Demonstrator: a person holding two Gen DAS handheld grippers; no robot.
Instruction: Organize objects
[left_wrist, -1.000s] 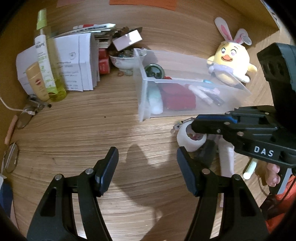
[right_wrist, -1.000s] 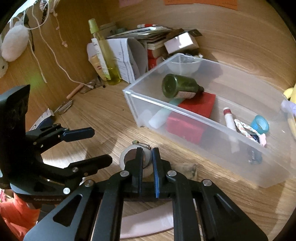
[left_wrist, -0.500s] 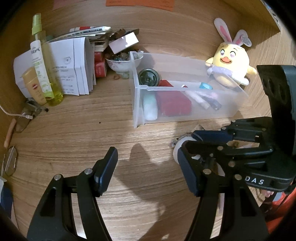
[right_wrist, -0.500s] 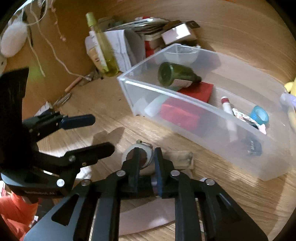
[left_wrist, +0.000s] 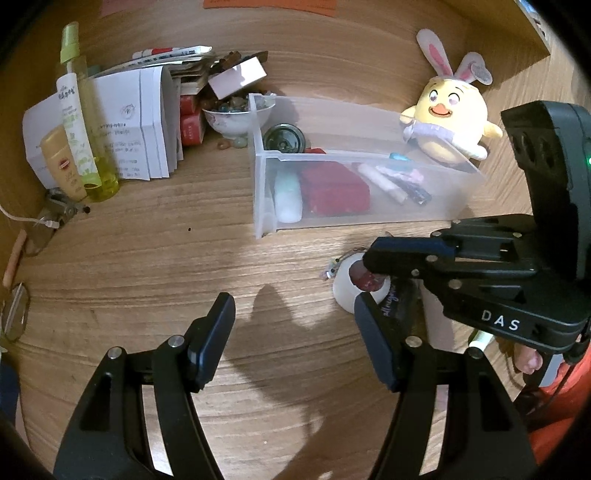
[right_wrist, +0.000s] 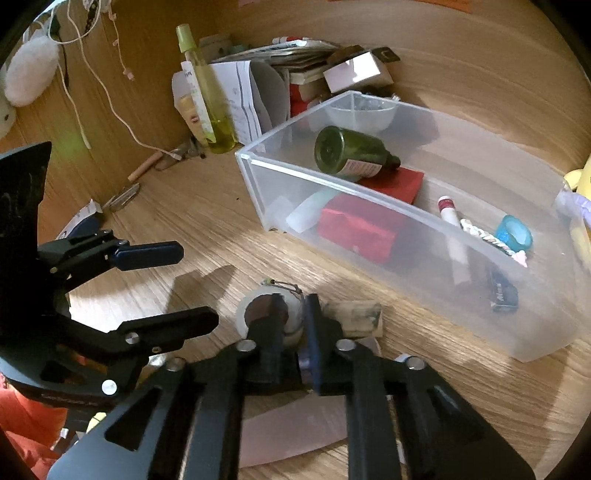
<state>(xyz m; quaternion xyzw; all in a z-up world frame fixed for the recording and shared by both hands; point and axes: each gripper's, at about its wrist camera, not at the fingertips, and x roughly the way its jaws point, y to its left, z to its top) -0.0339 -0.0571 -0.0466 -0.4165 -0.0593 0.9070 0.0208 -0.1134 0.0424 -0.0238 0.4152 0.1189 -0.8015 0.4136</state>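
The right tongs (right_wrist: 291, 325) are being pressed together on the thin wall of a small white tape roll (right_wrist: 264, 314). One finger is being pushed into the hole of the roll and the other is being held against its outside. The roll is being kept low, touching or just above the wooden surface (right_wrist: 207, 221), right in front of the clear plastic bin (right_wrist: 406, 218). The left tongs (left_wrist: 291, 339) are being held spread, with nothing between them, just beside the roll.

A slip could be caused here. Only a thin edge of the roll is being pinched, so the roll could be tipped or dropped when it is lifted. A little wire clip (right_wrist: 284, 284) is seen at the roll, and it could be snagged or left behind. The near wall of the bin could also be bumped if the roll is carried too low.

The roll is round, smooth and hollow. The bin is long, see-through and hard, with straight walls. A round green glass bottle (right_wrist: 347, 155), a flat red box (right_wrist: 354, 229) and a shiny blue ring (right_wrist: 515, 232) are being kept inside it. The surface is wood with wavy grain lines.
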